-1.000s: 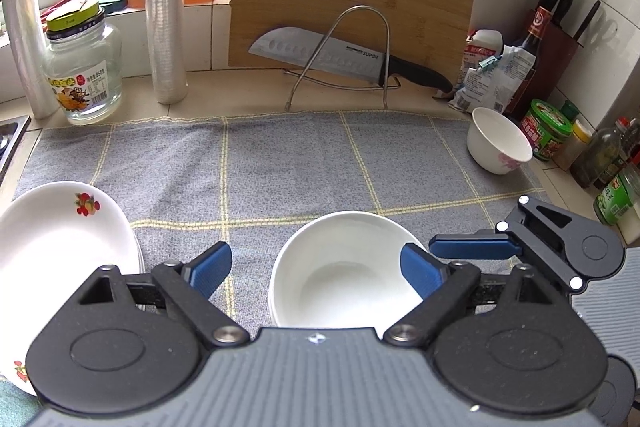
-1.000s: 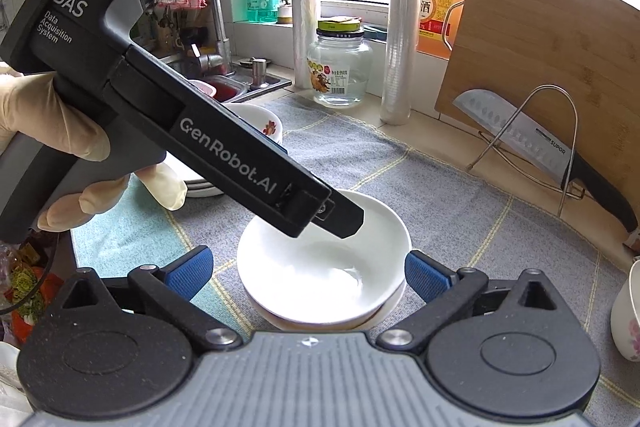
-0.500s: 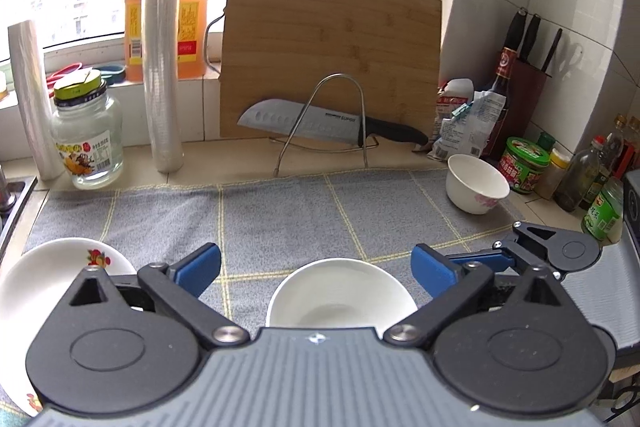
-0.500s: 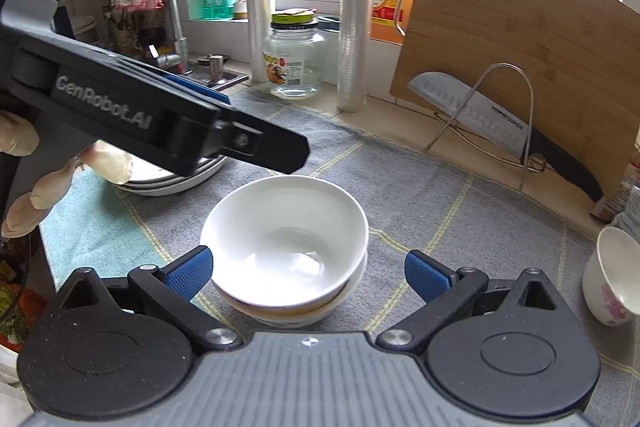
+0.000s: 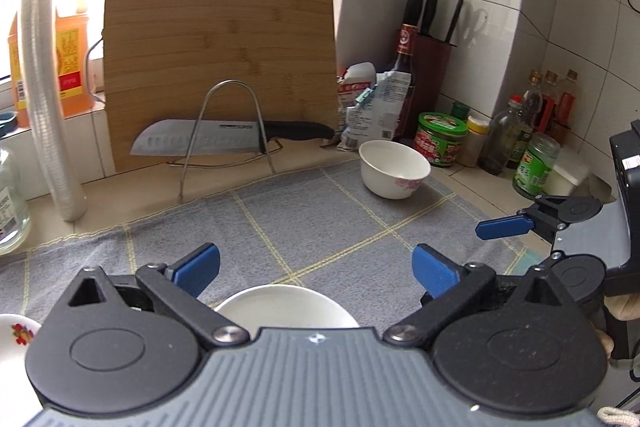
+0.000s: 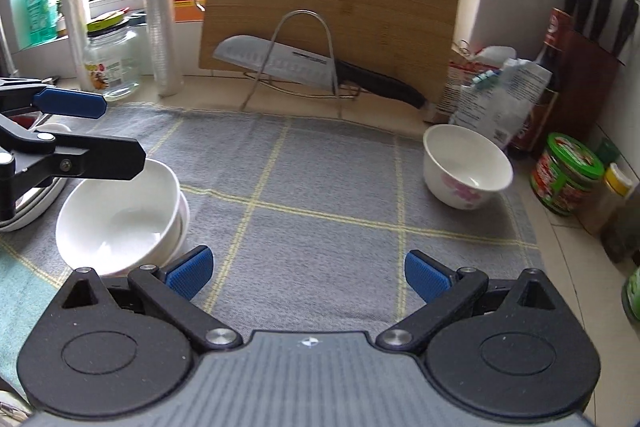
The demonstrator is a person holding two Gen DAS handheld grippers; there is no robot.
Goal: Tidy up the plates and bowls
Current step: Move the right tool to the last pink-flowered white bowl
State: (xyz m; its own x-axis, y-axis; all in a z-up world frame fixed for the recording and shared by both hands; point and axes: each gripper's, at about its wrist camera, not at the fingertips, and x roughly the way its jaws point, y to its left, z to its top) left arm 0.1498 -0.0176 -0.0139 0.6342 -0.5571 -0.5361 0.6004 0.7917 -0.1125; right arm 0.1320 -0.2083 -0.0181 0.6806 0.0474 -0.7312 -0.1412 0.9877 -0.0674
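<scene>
Two nested bowls (image 6: 120,215) sitting empty; flowered bowl (image 6: 466,169) empty, apart. Left gripper (image 5: 316,267), right gripper (image 6: 306,271): jaws gaping, holding nothing.

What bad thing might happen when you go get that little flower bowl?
The flower bowl stands close to the green-lidded jar and the paper bags, so the open right gripper might bump them on the way in. The bowl also looks smooth and rounded, so it could slip from the fingers. The stacked white bowls lie just under the open left gripper; a careless swing might knock them.
</scene>
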